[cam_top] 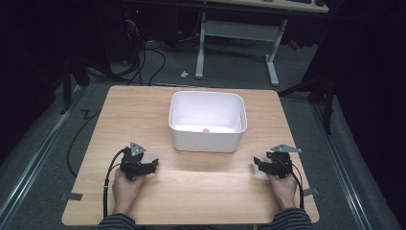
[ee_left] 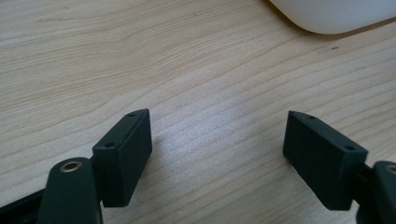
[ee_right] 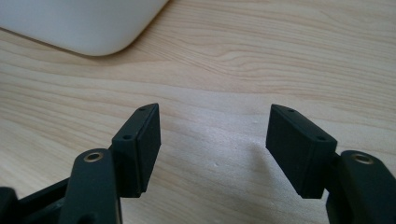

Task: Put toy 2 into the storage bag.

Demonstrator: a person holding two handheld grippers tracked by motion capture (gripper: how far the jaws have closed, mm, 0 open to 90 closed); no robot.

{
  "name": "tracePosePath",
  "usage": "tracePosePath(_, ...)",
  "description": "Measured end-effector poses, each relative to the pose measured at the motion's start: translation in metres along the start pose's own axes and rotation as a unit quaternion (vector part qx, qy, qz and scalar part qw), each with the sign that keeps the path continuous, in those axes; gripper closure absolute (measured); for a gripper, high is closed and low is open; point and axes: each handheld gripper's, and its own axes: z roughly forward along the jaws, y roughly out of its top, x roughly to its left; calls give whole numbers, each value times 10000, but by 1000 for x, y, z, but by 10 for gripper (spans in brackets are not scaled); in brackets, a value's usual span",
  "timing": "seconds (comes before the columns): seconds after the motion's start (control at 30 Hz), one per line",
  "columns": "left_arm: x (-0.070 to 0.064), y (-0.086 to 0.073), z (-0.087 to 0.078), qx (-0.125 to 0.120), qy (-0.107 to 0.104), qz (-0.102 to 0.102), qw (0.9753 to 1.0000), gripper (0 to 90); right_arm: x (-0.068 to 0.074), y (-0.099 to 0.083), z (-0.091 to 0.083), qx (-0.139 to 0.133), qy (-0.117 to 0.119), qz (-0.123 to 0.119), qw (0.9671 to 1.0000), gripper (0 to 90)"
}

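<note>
A white plastic bin (cam_top: 208, 139) stands at the middle of the wooden table (cam_top: 124, 105), with a small pink object (cam_top: 207, 130) on its floor. My left gripper (cam_top: 154, 164) rests on the table to the bin's front left, open with nothing between its jaws. My right gripper (cam_top: 255, 164) rests to the bin's front right, also open and empty. In the left gripper view (ee_left: 217, 128) a corner of the bin (ee_left: 336, 16) shows at top right. In the right gripper view (ee_right: 214, 123) a bin corner (ee_right: 84, 23) shows at top left.
Bare tabletop lies between the two grippers and in front of the bin. Beyond the table's far edge stands a white desk frame (cam_top: 237, 36), with cables on the grey floor (cam_top: 153, 62). Tape tabs stick out at the table's front corners.
</note>
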Motion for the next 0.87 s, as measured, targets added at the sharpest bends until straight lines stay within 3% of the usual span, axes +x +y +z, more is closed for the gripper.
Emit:
tracePosePath(0.13,0,0,0,-2,0,-3,10000,242,2,-2,6,140,-137,-108,9998,349)
tracePosePath(0.17,0,0,0,-1,2,-3,10000,242,4,-4,8,121,-187,-245,9995,339)
tracePosePath(0.3,0,0,0,-5,8,-12,10000,244,4,-6,10,-1,-127,-237,9996,311)
tracePosePath(0.87,1,0,0,3,12,-26,10000,248,5,-7,10,20,-115,-235,9997,293)
